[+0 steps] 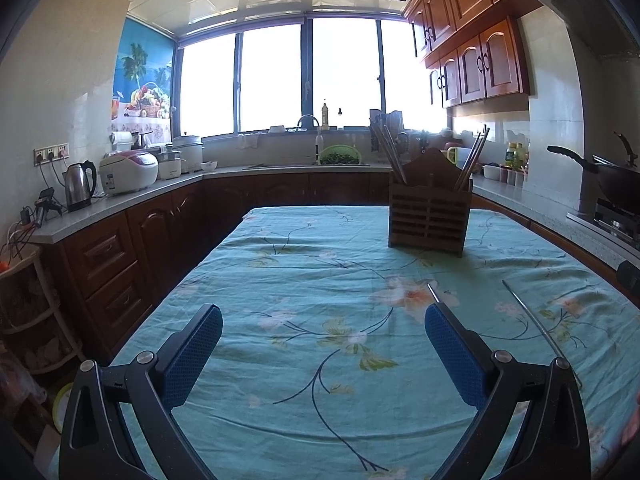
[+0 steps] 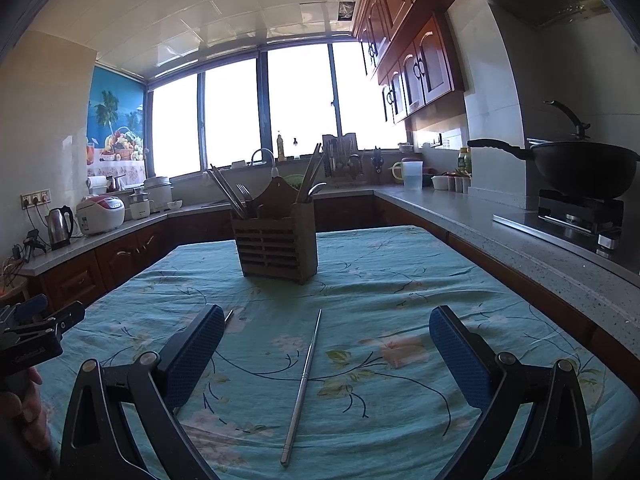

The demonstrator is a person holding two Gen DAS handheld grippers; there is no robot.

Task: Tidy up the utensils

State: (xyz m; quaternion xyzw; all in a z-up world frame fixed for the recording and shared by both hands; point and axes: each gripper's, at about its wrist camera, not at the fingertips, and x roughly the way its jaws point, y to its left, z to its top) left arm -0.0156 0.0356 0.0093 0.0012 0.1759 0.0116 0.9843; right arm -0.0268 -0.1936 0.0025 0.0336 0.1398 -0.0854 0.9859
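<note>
A wooden utensil holder (image 1: 430,216) (image 2: 276,246) stands on the far half of the table, with chopsticks, a fork and a spoon in it. A metal chopstick (image 2: 302,384) lies flat between the fingers of my open right gripper (image 2: 326,332); it shows in the left wrist view (image 1: 538,326) to the right. A second chopstick (image 1: 433,293) (image 2: 228,317) is mostly hidden behind a gripper finger in each view. My left gripper (image 1: 324,328) is open and empty above the cloth; its body (image 2: 36,336) shows at the left edge of the right wrist view.
The table has a teal floral cloth (image 1: 320,288). Counters run around it: kettle (image 1: 80,184) and rice cookers (image 1: 128,170) on the left, sink (image 1: 312,156) under the window, wok (image 2: 580,164) on a stove at right.
</note>
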